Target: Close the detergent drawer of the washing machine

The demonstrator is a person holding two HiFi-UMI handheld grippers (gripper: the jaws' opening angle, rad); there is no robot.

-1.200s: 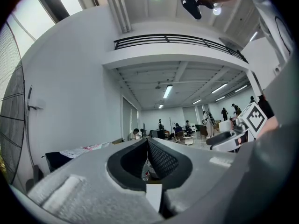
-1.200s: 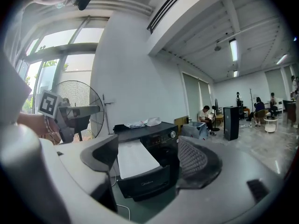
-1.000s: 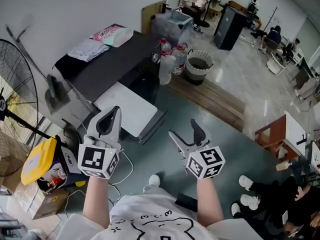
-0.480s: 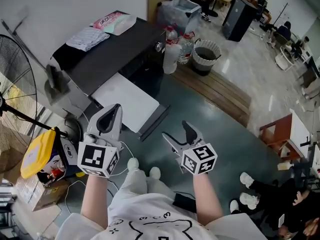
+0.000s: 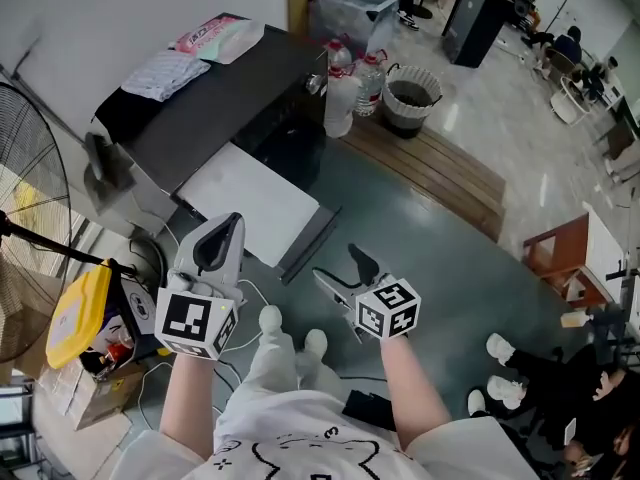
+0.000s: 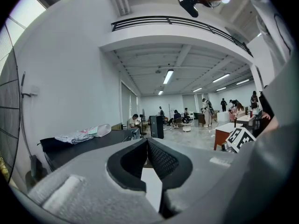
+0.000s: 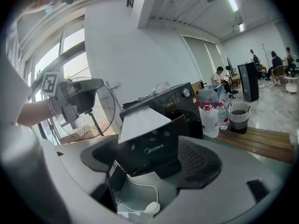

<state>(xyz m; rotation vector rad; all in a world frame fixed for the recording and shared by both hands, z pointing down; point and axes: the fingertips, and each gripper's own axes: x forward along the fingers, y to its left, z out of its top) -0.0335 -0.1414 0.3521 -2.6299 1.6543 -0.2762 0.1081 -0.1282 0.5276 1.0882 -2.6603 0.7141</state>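
Observation:
The black washing machine (image 5: 230,93) stands at the upper left, and its drawer (image 5: 255,208), white on top, sticks out toward me. My left gripper (image 5: 215,243) hovers just short of the drawer's near left corner, jaws together and holding nothing. My right gripper (image 5: 340,273) is open and empty, a little right of the drawer's front corner. In the right gripper view the drawer's black front (image 7: 149,143) shows between the spread jaws of the right gripper (image 7: 147,160), some way off. In the left gripper view the left gripper (image 6: 147,143) shows its tips meeting.
Folded cloth (image 5: 165,73) and a pink bag (image 5: 220,36) lie on the machine. Water bottles (image 5: 340,98), a waste basket (image 5: 412,98) and a wooden platform (image 5: 440,178) are to its right. A fan (image 5: 30,168), a yellow item (image 5: 75,313) and a white cable (image 5: 255,308) are at left.
The person has stepped forward, so the machine and drawer sit nearer. The right gripper has moved left toward the drawer's front. The left gripper has barely moved in the view.

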